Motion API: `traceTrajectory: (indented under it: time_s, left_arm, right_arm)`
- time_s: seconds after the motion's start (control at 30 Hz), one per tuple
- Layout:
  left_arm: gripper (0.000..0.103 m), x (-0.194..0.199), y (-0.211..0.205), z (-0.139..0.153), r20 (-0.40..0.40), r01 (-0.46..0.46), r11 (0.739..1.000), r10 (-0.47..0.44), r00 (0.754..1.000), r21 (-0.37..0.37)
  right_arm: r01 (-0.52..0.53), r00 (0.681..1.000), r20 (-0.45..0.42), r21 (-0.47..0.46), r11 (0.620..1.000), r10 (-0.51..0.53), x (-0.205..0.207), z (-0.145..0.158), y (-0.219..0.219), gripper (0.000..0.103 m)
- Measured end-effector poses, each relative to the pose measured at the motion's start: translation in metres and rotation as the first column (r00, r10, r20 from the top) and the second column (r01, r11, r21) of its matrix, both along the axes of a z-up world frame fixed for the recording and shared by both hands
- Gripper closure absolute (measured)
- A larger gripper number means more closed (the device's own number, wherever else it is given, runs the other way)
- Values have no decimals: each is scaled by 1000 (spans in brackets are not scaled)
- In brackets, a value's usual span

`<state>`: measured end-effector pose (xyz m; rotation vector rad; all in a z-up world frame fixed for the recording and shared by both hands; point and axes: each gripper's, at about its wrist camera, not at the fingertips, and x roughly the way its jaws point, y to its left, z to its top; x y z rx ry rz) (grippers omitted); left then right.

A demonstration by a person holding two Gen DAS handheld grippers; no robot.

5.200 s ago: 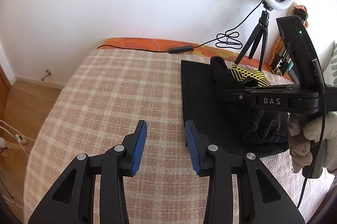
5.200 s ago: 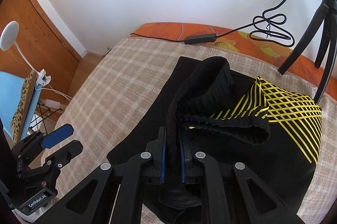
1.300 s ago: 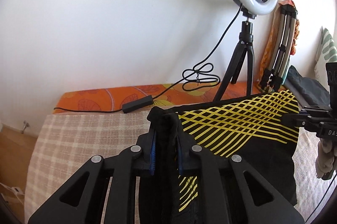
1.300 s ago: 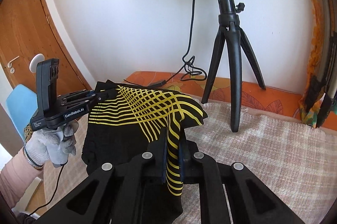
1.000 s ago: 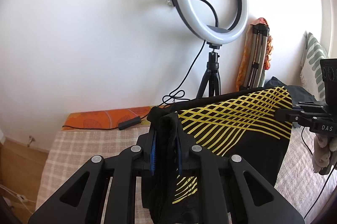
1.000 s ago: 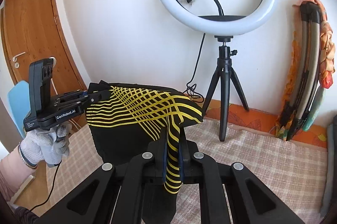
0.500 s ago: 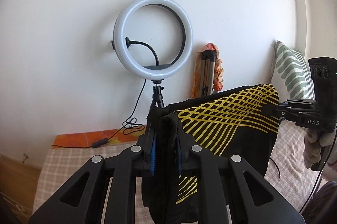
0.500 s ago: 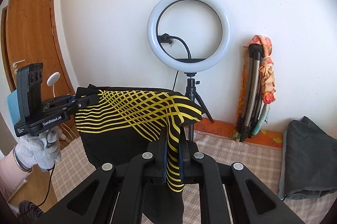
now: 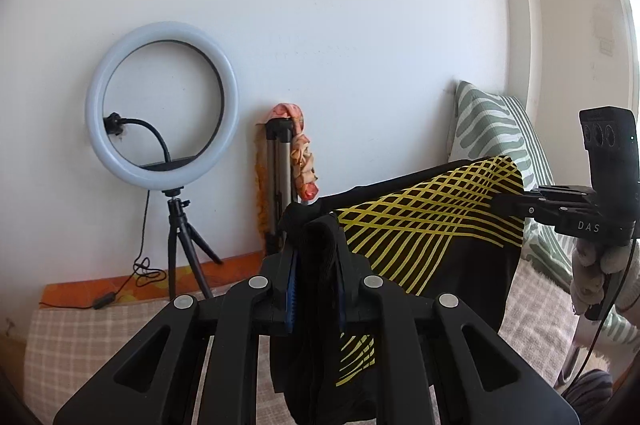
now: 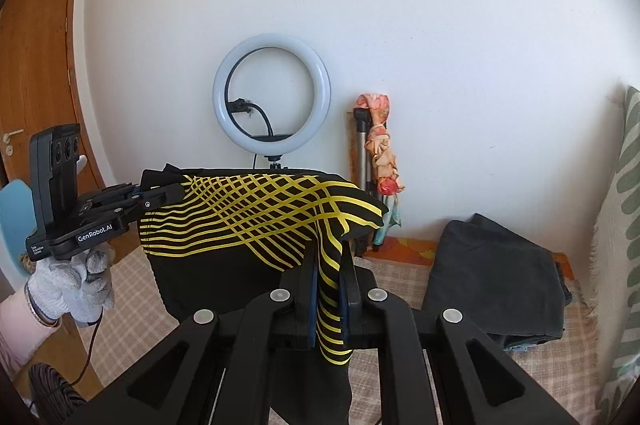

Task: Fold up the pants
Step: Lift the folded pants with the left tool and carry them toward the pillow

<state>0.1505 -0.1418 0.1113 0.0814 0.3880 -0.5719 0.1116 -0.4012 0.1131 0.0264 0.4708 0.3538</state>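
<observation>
Two grippers level, left gripper [image 9: 316,289], right gripper [image 10: 329,299], pants [image 10: 256,213] stretched between

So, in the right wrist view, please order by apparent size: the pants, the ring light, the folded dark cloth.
1. pants, largest, though nearest the camera.
2. folded dark cloth.
3. ring light, smallest, though farthest away.

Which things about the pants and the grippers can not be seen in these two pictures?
- Lower end of the pants: cut off by the bottom edge and hidden behind the left gripper body, left wrist view.
- Same in the right wrist view, behind the right gripper.
- Dark folded clothes: kind unclear.
</observation>
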Motion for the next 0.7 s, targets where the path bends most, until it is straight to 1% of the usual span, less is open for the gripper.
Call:
traceTrajectory:
  time_s: [0.1, 0.23, 0.4, 0.5, 0.57, 0.7]
  left_arm:
    - [90, 3, -32, 2, 2, 39, 999, -39, 999, -3]
    - [90, 5, -69, 8, 1, 89, 996, -89, 996, -29]
    - [90, 10, -119, 10, 11, 144, 990, -144, 990, -4]
    - [90, 16, -147, 10, 18, 170, 985, -170, 985, -6]
    - [90, 21, -161, 8, 14, 187, 982, -187, 982, -20]
    - [90, 36, -190, -2, 3, 209, 978, -208, 978, -15]
  right_arm:
    - [42, 999, 2, -6, 999, -42, -5, 4, -32, 97]
    - [94, 996, 9, -8, 996, -94, -8, 11, -74, 97]
    - [147, 989, 27, -14, 989, -146, -8, 14, -122, 97]
    - [177, 984, 24, -17, 984, -177, 2, 15, -151, 97]
    - [195, 981, 25, -21, 981, -194, 10, 14, -168, 97]
    - [216, 976, 17, -41, 976, -216, 35, 12, -197, 97]
